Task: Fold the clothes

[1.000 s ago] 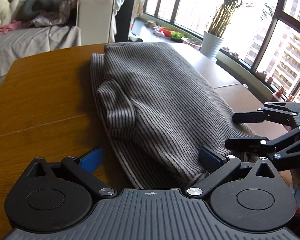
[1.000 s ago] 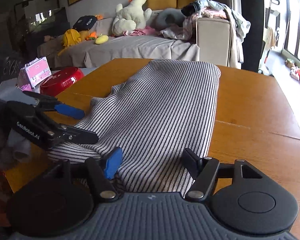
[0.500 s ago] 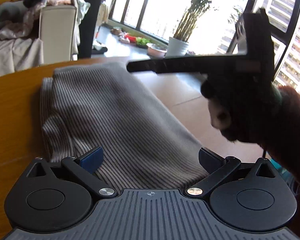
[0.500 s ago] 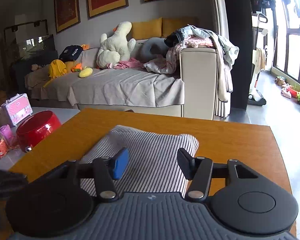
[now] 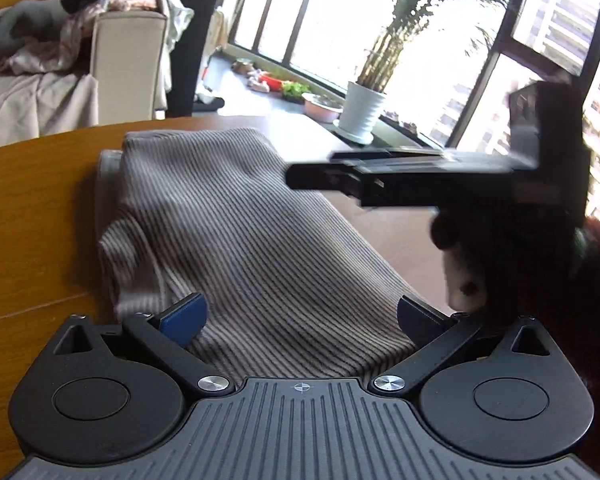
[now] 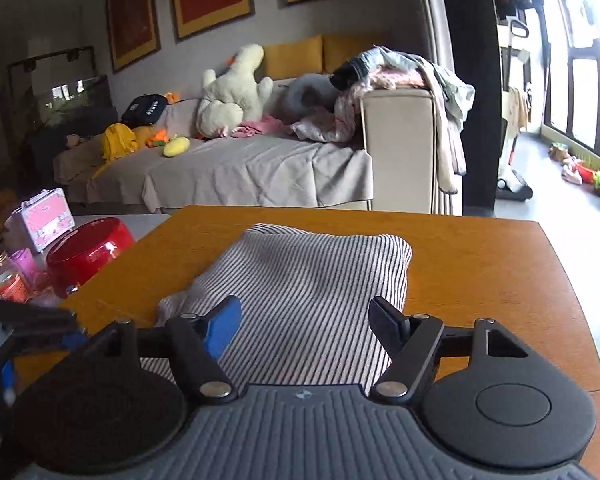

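1. Grey-and-white striped knit garment (image 5: pixel 244 240): lies lengthwise on the orange-brown wooden table (image 5: pixel 32 216), already doubled into a long narrow strip, a bunched sleeve fold showing at 9 o'clock of its middle in your left wrist view. Its near end runs under both of your tools; the far end rests flat toward 12 o'clock. Judged: lengthwise folds are done, and the crosswise fold remains.

2. Left gripper (image 5: pixel 300 316): blue pads stand apart, striped cloth lying between them with neither pad pressing it. It hovers low over the near hem, probably so you can pinch that edge.

3. Right gripper (image 6: pixel 304 324): jaws have just been opening and now stand apart; the cloth passes below and between them, ungripped. In the left wrist view it appears blurred at 3 o'clock, carried above the garment's right edge by your hand in a dark sleeve.

4. Surroundings, not part of the job: a glossy red bowl (image 6: pixel 88 252) and a pink case (image 6: pixel 44 220) at 9 o'clock beside the table; a grey-covered sofa (image 6: pixel 240 168) with a cream plush toy (image 6: pixel 232 92) and heaped laundry at 12 o'clock; a white potted plant (image 5: pixel 360 112) by the window at 1 o'clock.

5. Caution, judged: loose knit sags, so take both near corners evenly.
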Motion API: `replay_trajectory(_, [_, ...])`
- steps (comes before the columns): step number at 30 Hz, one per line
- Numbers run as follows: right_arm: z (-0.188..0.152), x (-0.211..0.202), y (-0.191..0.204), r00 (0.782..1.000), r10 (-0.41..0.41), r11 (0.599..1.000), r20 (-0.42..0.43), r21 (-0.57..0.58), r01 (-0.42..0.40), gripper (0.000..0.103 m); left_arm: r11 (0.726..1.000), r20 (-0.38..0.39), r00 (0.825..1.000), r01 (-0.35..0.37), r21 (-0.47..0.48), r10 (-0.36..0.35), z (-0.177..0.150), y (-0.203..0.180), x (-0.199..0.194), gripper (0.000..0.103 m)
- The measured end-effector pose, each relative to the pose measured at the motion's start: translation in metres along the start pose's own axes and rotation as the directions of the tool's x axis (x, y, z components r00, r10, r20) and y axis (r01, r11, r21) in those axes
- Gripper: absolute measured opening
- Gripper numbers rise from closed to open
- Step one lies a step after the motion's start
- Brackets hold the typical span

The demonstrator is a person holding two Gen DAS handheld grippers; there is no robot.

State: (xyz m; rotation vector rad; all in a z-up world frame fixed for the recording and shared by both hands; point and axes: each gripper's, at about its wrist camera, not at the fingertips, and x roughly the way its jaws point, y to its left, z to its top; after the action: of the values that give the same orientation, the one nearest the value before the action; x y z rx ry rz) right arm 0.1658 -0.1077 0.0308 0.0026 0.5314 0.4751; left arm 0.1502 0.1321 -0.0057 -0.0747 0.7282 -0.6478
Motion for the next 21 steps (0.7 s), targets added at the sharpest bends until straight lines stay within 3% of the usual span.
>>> replay_trajectory(3, [-0.006, -0.023, 0.018, 0.998, 0.048, 0.995, -0.029, -0.083, -0.05, 0.082, 0.995, 0.046, 0.995, -0.089, -0.036, 0.091, 0.003, 0.017, -0.02, 0.103])
replay_trajectory(6, [-0.015, -0.031, 0.04, 0.993, 0.076, 0.978, -0.093, -0.187, -0.093, 0.083, 0.981, 0.061, 0.981, -0.182, -0.064, 0.186, 0.001, 0.031, -0.035, 0.103])
replay_trajectory(8, [-0.025, -0.036, 0.059, 0.984, 0.121, 0.958, -0.133, -0.244, -0.151, 0.083, 0.976, 0.066, 0.975, -0.206, -0.07, 0.211, -0.002, 0.035, -0.043, 0.103])
replay_trajectory(12, [-0.05, -0.044, 0.096, 0.966, 0.17, 0.895, -0.193, -0.38, -0.233, 0.083, 0.972, 0.066, 0.971, -0.225, -0.072, 0.23, -0.009, 0.039, -0.054, 0.103])
replay_trajectory(18, [-0.073, -0.039, 0.115, 0.969, 0.09, 0.83, -0.232, -0.52, -0.202, 0.085, 0.973, 0.076, 0.971, -0.221, -0.071, 0.227, -0.019, 0.038, -0.064, 0.103])
replay_trajectory(21, [-0.073, -0.035, 0.112, 0.971, 0.067, 0.837, -0.231, -0.516, -0.181, 0.086, 0.974, 0.077, 0.972, -0.219, -0.065, 0.224, -0.023, 0.037, -0.067, 0.103])
